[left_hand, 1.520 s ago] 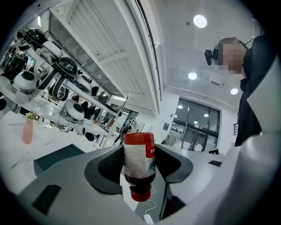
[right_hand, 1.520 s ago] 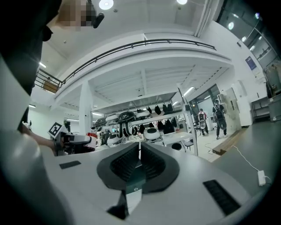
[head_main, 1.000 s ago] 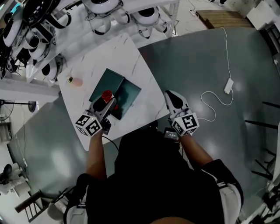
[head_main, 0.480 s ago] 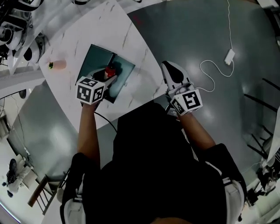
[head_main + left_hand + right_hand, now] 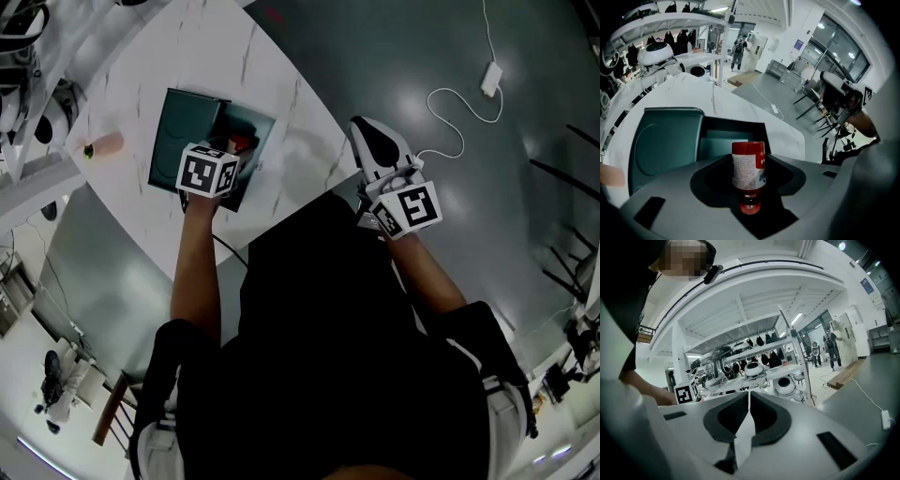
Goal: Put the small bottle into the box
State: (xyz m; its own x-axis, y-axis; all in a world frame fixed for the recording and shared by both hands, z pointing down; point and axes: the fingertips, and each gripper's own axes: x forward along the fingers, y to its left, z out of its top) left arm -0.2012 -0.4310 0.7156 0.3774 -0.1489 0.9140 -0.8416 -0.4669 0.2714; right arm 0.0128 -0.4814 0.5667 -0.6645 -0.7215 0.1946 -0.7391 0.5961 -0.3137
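Observation:
A small red bottle (image 5: 748,173) with a white label stands upright between the jaws of my left gripper (image 5: 749,187), which is shut on it. Just beyond it lies the dark teal box (image 5: 726,136) with its lid (image 5: 663,140) folded open to the left. From the head view the left gripper (image 5: 225,161) hovers over the near side of the box (image 5: 202,122) on the white marble table (image 5: 281,84), and a bit of the red bottle (image 5: 246,143) shows past the marker cube. My right gripper (image 5: 375,150) sits shut and empty off the table's right edge.
A small pinkish bottle (image 5: 103,145) lies on the table left of the box. A white cable and adapter (image 5: 490,77) trail on the grey floor at the right. White racks with round helmets (image 5: 754,371) stand behind the table.
My left gripper has carried the red bottle forward, from the box's near edge to over its open tray. The head camera has shifted. The right gripper has stayed put.

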